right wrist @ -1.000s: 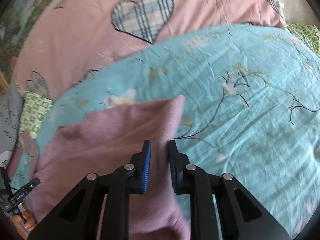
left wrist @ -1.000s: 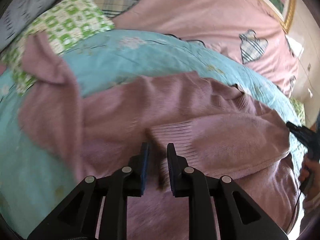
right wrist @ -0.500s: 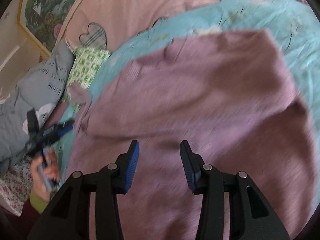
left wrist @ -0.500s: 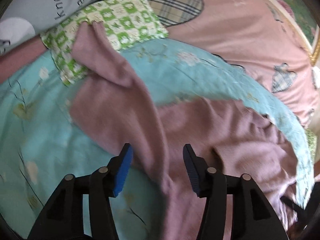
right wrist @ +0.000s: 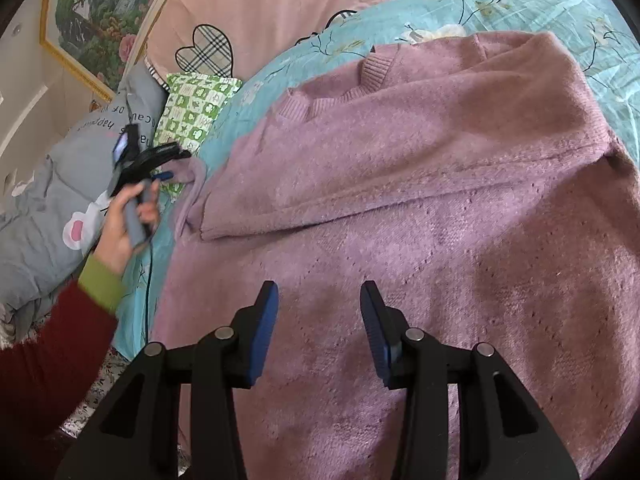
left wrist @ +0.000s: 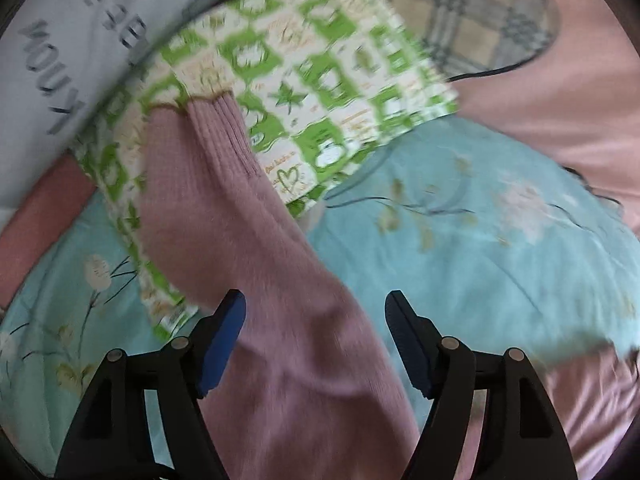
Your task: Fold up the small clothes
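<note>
A mauve knit sweater (right wrist: 420, 208) lies on the blue floral sheet (right wrist: 520, 4), its right sleeve folded across the chest. Its other sleeve (left wrist: 240, 240) stretches out to the left, with the ribbed cuff (left wrist: 216, 132) resting on a green-and-white checked pillow (left wrist: 320, 80). My left gripper (left wrist: 316, 320) is open and empty, its jaws either side of this sleeve, just above it. It also shows in the right wrist view (right wrist: 160, 160), held by a hand. My right gripper (right wrist: 318, 312) is open and empty above the sweater's lower body.
A grey printed quilt (right wrist: 52, 184) lies at the left beside the checked pillow (right wrist: 196, 112). A pink cover with plaid hearts (right wrist: 280, 8) lies behind the blue sheet. A framed picture (right wrist: 100, 12) hangs on the wall.
Both grippers opened and let go of the sweater. The left gripper moved left along the outstretched sleeve toward the pillow. The right gripper drew back over the sweater's body.
</note>
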`<state>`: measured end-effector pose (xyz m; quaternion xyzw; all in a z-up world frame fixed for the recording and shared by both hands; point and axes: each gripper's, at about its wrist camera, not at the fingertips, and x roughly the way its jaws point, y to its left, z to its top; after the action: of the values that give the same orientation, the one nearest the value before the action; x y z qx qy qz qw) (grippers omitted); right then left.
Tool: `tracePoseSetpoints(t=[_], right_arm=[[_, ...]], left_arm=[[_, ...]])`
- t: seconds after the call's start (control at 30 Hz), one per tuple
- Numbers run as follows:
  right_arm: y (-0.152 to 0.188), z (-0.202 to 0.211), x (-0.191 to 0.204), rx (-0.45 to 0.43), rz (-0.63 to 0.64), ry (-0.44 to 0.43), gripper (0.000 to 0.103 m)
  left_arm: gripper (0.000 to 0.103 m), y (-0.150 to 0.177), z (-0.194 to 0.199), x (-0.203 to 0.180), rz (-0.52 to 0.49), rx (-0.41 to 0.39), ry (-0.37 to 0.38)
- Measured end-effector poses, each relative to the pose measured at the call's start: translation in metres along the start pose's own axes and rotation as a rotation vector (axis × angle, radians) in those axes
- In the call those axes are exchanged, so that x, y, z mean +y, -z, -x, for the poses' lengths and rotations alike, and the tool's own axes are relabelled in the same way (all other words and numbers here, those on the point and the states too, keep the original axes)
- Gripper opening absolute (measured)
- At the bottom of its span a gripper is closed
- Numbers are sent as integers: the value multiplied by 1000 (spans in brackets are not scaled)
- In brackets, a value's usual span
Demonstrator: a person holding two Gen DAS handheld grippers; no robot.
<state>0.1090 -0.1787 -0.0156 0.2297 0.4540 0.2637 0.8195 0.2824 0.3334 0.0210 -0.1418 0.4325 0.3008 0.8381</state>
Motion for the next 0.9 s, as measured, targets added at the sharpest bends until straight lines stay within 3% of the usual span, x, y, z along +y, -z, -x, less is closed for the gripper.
tracePoseSetpoints(t=[0.17,0.23,0.27,0.3,0.37,0.47,0.6,0.67,0.9], right_arm=[[3,-9,-8,26,-29,0,45],[5,-10,-10,30,-35,2,45],[5,-9,-10,29,-37,1,45],[5,-8,-10,26,-38,1,45],[5,-6,-9,20,-34,7,45],[4,-2,-11,3,-40,1,45],[5,5,-17,-26,-83,-11,45],[5,9,-20,-38,-100,-14,45],[14,40,-31,-93,-135,-13,45]], left_arm=[[73,-12,-35,2,16,54,-16],[52,-12,-41,2,1,38,-39],[21,-11,-42,1,-13,32,-46],[7,-9,-42,0,-31,30,-45],[4,-5,-30,-3,-44,-6,-28],[3,7,11,-19,-95,-88,54],[3,42,89,-61,-200,-187,245],[3,64,122,-88,-264,-230,297],[3,132,182,-183,-428,-251,512]])
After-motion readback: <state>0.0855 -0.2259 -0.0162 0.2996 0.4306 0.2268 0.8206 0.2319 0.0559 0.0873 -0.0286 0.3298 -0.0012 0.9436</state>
